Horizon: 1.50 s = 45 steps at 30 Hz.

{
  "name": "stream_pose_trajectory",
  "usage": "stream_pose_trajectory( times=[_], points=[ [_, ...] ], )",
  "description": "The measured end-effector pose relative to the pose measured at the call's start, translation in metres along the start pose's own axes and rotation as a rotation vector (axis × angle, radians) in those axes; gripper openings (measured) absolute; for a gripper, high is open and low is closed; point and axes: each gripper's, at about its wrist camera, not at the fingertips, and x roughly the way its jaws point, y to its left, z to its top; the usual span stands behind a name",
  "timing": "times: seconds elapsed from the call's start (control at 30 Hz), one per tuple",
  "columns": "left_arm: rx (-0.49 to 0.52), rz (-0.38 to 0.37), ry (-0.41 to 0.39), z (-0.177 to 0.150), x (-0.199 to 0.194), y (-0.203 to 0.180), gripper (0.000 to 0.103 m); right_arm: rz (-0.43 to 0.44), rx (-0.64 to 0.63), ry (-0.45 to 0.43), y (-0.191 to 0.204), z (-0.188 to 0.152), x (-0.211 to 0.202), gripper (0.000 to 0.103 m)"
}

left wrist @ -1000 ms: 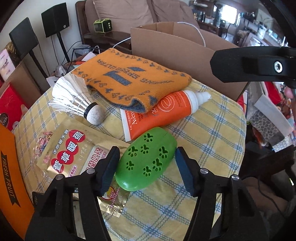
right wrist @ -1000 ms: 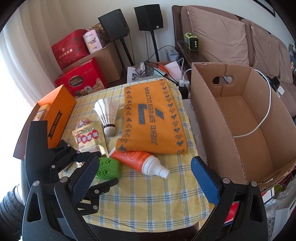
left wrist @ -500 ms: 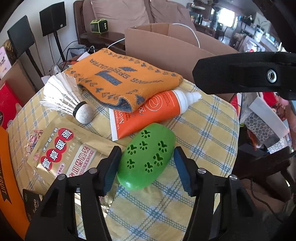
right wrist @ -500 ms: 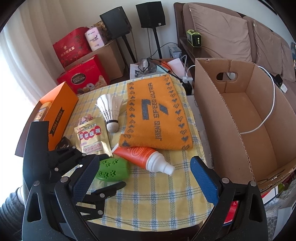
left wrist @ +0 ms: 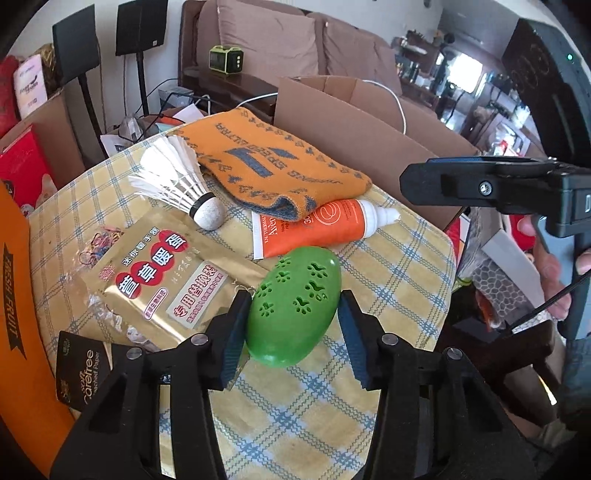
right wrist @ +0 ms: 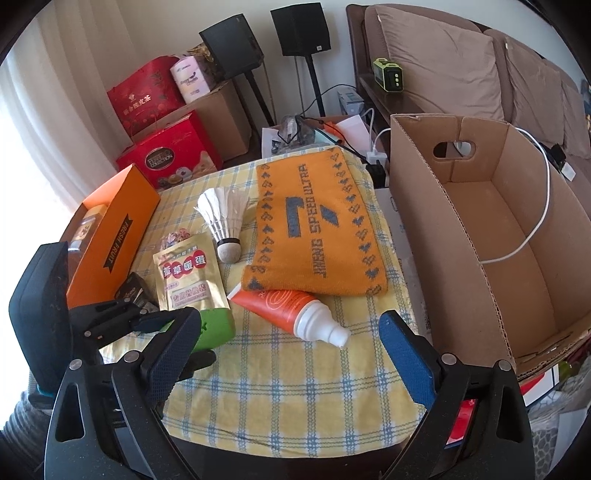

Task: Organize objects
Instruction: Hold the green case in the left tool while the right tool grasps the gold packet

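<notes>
Fingers of left gripper (left wrist: pixel 291 321) straddle green egg case (left wrist: pixel 293 306), touching or nearly so, not clearly clamped; case lies just below orange tube (left wrist: pixel 321 225). Right gripper (right wrist: pixel 288 345) wide, empty. Squeeze centered, lift straight, avoid gold packet (left wrist: pixel 166 273).

A brown sofa (right wrist: pixel 461 62) with plump cushions lines the far white wall (right wrist: pixel 155 22), two black speakers on stands (right wrist: pixel 299 26) beside it, and strong daylight pours through a pale curtain (right wrist: pixel 40 122) on the left
</notes>
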Motion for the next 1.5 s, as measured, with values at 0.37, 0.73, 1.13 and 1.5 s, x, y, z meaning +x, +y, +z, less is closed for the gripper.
stream_pose_trajectory(
  times=[0.37, 0.73, 1.13, 1.5],
  points=[
    [-0.17, 0.082, -0.07, -0.001, -0.072, 0.025, 0.045, 0.038, -0.052, 0.012, 0.026, 0.009, 0.013, 0.093],
    [-0.294, 0.185, -0.159, -0.008, -0.137, 0.06, 0.045, 0.112, -0.173, 0.062, 0.077, 0.021, 0.054, 0.091],
    [-0.333, 0.201, -0.165, -0.019, -0.147, 0.08, 0.045, 0.076, -0.393, 0.161, 0.12, 0.009, 0.122, 0.098],
    [-0.351, 0.188, -0.168, -0.025, -0.147, 0.086, 0.045, 0.072, -0.432, 0.213, 0.126, 0.007, 0.142, 0.102]
  ],
)
